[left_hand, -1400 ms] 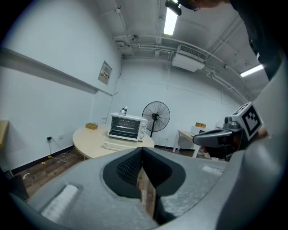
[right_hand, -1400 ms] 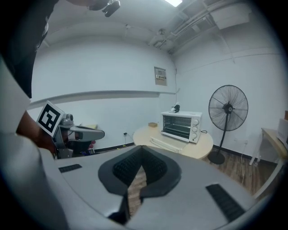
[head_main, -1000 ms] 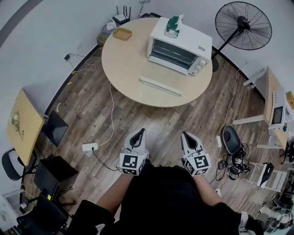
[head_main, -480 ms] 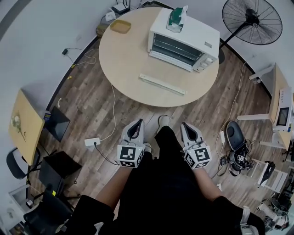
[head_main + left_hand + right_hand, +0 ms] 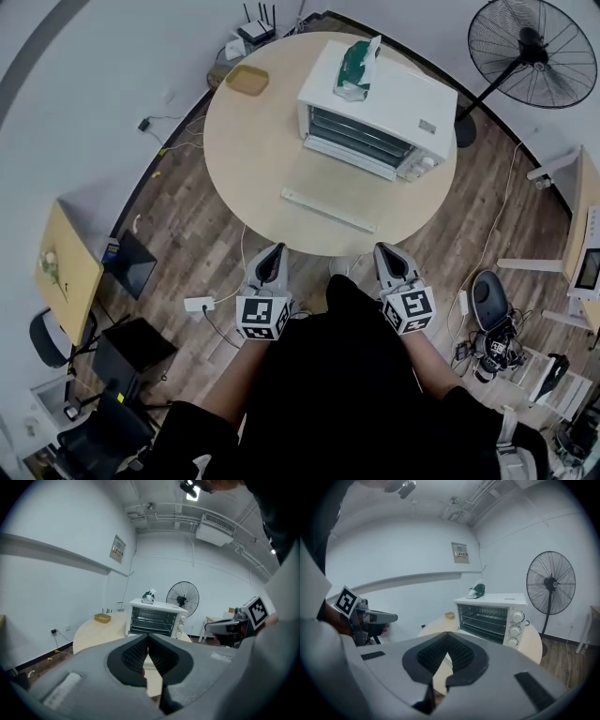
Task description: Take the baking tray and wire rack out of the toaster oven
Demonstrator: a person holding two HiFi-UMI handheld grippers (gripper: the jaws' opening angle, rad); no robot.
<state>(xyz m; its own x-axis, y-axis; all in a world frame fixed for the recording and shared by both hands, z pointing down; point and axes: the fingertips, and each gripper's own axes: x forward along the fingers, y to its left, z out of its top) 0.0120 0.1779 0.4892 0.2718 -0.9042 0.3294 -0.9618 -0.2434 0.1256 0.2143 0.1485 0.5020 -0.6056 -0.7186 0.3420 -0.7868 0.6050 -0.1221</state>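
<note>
The white box-shaped toaster oven (image 5: 375, 117) sits at the far edge of the round wooden table (image 5: 253, 159), with the metal wire rack (image 5: 487, 616) inside. Its small label (image 5: 427, 127) is too tiny to read. The left gripper (image 5: 272, 253) and right gripper (image 5: 389, 253), by the near edge, are pinched together and hold nothing.

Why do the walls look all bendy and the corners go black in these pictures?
Left gripper view: a wide lens bends the wall ledge and leaves black corners. Right gripper view: same bending and black rim, though the fan stays sharp. Head view: the floor curves round the table.

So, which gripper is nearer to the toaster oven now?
Right. The right gripper is directly in front of the toaster oven; the left gripper sits further left, beyond its corner.
</note>
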